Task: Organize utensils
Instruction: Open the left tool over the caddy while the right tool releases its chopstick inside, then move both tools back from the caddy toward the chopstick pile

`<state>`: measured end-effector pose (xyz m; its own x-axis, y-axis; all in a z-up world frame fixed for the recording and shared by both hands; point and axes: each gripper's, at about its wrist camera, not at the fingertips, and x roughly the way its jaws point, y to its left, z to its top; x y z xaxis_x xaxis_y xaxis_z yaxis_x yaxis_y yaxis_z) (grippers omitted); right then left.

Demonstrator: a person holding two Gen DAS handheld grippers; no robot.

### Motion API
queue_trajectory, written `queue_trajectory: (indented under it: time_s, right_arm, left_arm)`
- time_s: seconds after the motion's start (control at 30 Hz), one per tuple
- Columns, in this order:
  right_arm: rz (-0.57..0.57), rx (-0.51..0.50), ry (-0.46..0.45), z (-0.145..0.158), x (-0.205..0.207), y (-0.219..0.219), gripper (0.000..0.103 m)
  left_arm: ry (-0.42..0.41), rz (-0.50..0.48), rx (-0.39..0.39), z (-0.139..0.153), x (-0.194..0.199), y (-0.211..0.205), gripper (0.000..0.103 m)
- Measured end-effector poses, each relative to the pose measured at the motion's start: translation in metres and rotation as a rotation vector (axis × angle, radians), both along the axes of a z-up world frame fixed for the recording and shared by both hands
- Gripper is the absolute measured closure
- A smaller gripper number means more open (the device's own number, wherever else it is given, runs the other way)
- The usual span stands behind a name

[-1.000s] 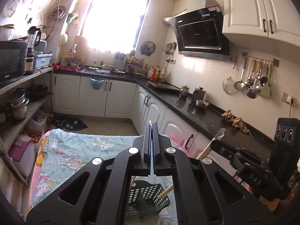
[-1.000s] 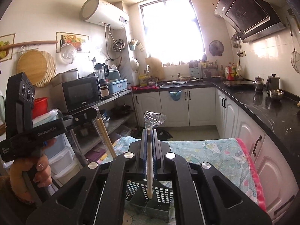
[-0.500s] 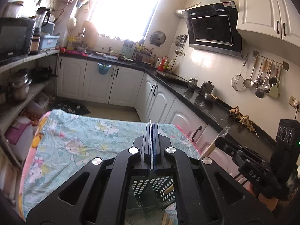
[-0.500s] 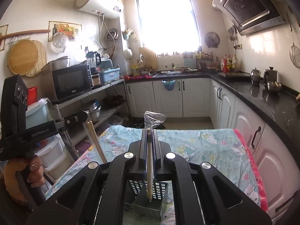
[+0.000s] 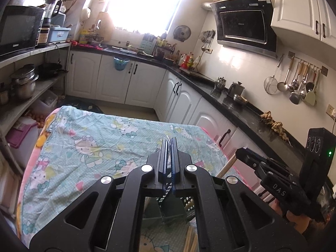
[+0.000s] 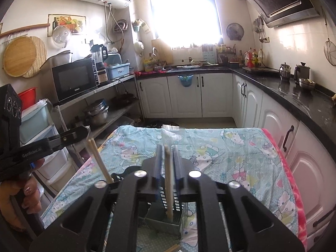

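1. Both tools hang over the dark slotted utensil basket (image 6: 168,214), which stands on the cartoon-print cloth (image 6: 220,147) covering the desk. The step in hand looks like dropping chopsticks into the basket.

2. The right hand-held gripper (image 6: 167,153) has its jaws a little apart, with a wooden chopstick (image 6: 168,189) upright between them. A crumpled clear wrapper (image 6: 170,135) caps its top end. Its lower tip sits inside a basket compartment. Whether the pads press the stick or have let go is hard to tell through the blur.

3. The left hand-held gripper (image 5: 167,147) shows its jaws nearly together, with only a thin slit and a wisp of clear film between them. Seen from the right wrist, the same tool (image 6: 87,131) pinches the top of a pair of chopsticks (image 6: 99,161), which slant down to the basket's left rim.

4. Next move, as a judgement: the right stick should be left free to settle, then that gripper lifts straight up so it does not drag the stick out.

5. The left pair needs steering over the rim before release. More chopsticks (image 5: 190,239) lie on the cloth beside the basket.
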<state>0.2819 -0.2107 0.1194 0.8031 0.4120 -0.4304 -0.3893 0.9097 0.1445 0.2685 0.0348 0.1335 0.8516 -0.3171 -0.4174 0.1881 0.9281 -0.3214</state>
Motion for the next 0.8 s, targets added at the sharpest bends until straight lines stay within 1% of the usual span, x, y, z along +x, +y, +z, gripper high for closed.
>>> queue_trajectory:
  time_s: [0.1,0.17,0.23,0.27,0.33,0.37,0.43,0.47,0.53,0.57,0.6,0.63,0.8]
  right_arm:
    - [-0.006,-0.008,-0.01,0.0,-0.004,-0.001,0.083]
    - [-0.012,-0.013,-0.021,0.001,-0.007,-0.004,0.077]
    - [-0.013,-0.015,-0.032,0.003,-0.01,-0.005,0.07]
    - [-0.016,-0.021,-0.037,0.004,-0.013,-0.006,0.069]
    - [-0.014,-0.032,-0.047,0.005,-0.017,-0.006,0.064]
    - [-0.016,-0.036,-0.05,0.005,-0.019,-0.006,0.062]
    - [-0.019,-0.042,-0.057,0.005,-0.024,-0.007,0.055]
    - [-0.018,-0.043,-0.059,0.005,-0.027,-0.007,0.053]
    - [-0.019,-0.05,-0.067,0.004,-0.031,-0.007,0.048]
    - [-0.019,-0.052,-0.071,0.004,-0.034,-0.008,0.046]
    - [-0.019,-0.053,-0.075,0.004,-0.037,-0.008,0.043]
    - [-0.019,-0.054,-0.081,0.005,-0.04,-0.008,0.041]
    - [-0.027,-0.069,-0.107,0.007,-0.053,-0.007,0.03]
  left_arm:
    - [0.002,0.013,0.016,-0.003,-0.005,0.001,0.103]
    - [-0.003,0.026,0.033,-0.003,-0.009,0.001,0.097]
    - [-0.012,0.039,0.041,-0.001,-0.015,0.002,0.081]
    - [-0.018,0.048,0.046,0.0,-0.018,0.002,0.077]
    - [-0.03,0.067,0.058,0.002,-0.024,0.003,0.063]
    - [-0.037,0.077,0.065,0.003,-0.028,0.004,0.06]
    - [-0.052,0.098,0.073,0.004,-0.034,0.005,0.046]
    - [-0.058,0.104,0.075,0.005,-0.037,0.006,0.043]
    - [-0.069,0.117,0.077,0.005,-0.042,0.009,0.029]
    - [-0.074,0.125,0.075,0.005,-0.046,0.01,0.024]
    - [-0.077,0.132,0.072,0.004,-0.049,0.012,0.015]
    - [-0.079,0.137,0.07,0.005,-0.05,0.014,0.01]
    - [-0.085,0.152,0.066,0.004,-0.064,0.019,0.01]
